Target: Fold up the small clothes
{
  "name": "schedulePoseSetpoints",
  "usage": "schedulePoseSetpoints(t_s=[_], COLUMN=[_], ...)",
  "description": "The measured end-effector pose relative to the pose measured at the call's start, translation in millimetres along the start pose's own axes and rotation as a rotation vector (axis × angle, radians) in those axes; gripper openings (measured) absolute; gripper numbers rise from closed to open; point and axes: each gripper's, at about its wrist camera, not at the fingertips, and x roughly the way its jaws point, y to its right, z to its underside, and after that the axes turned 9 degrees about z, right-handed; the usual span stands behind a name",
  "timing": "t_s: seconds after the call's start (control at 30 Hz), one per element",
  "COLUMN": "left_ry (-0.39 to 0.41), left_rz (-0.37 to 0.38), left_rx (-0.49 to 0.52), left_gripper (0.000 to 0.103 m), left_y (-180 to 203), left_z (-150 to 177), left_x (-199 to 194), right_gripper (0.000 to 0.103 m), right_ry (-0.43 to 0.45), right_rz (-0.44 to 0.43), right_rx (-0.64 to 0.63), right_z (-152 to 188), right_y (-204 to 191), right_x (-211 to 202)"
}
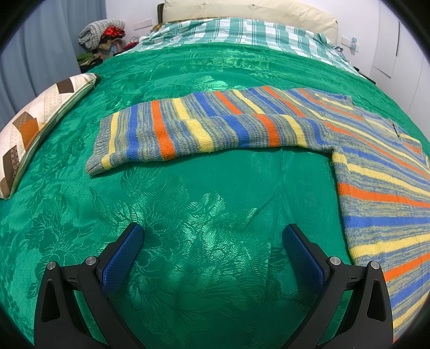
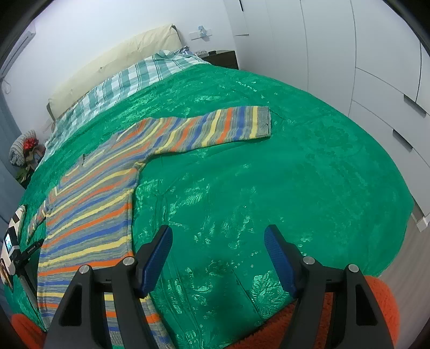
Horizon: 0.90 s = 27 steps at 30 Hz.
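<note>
Left gripper: the left gripper hangs over bare green bedspread, jaws spread wide, nothing between the blue pads.
Right gripper: the right gripper is likewise released, its blue pads far apart and empty, above the bedspread just beside the sweater's side edge.
Room on the left: a broad stretch of green cloth lies between the left gripper and the sleeve; a patchwork pillow sits along the left edge of the bed, near the cuff but apart from it.
Room on the right: the green cover runs open to the bed's right edge, with white wardrobe doors beyond it.
Near edge: orange shaggy fabric shows under the right gripper at the foot of the bed.
Far edge: a green-and-white checked sheet and a cream headboard close the head end; a pile of clothes sits past the far left corner.
Sweater position: the striped sweater lies flat on the bedspread, body running toward the foot, both sleeves stretched out to the sides.
Sweater look: knitted, with bands of blue, orange and yellow over mottled grey-green, ribbed cuff at the right sleeve's end; the left sleeve lies smooth with a soft crease along its length.
</note>
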Motion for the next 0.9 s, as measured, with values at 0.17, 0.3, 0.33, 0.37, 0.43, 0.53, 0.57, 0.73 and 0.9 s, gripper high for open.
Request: schedulePoseSetpoints(t_s=[0.17,0.3,0.33,0.37,0.43,0.53,0.57,0.73,0.9], left_ry=[0.000,0.000,0.000,0.000,0.000,0.000,0.000,0.000,0.000], left_rz=[0.000,0.000,0.000,0.000,0.000,0.000,0.000,0.000,0.000], left_rx=[0.000,0.000,0.000,0.000,0.000,0.000,0.000,0.000,0.000], left_gripper=[0.103,0.103,0.103,0.103,0.103,0.103,0.103,0.103,0.103], left_y=[-0.1,0.0,0.0,0.0,-0.9,0.0,-0.1,0.0,0.0], left_z=[0.0,0.0,0.0,0.0,0.1,0.0,0.0,0.0,0.0], left_x=[0.0,0.0,0.0,0.0,0.4,0.0,0.1,0.0,0.0], right_gripper=[0.071,0.071,0.071,0.071,0.071,0.071,0.071,0.071,0.071], right_ry=[0.006,0.001,0.002,0.003,0.005,0.003,0.004,0.004,0.005], right_rz=[0.000,-0.003,-0.003,-0.003,-0.003,-0.003,-0.003,-0.003,-0.003], right_rx=[-0.013,0.003,0.003,0.003,0.001,0.003,0.003,0.003,0.002], right_z=[1.4,1.4,1.6,1.4,1.6,1.9,1.6,1.5,1.5], right_y=[-1.0,2.4,2.5,2.9,2.5,2.6,2.9,3.0,3.0], right_x=[-2.1,-1.6,-1.9,-2.1,-2.7,-3.0,-2.9,-2.9,-3.0])
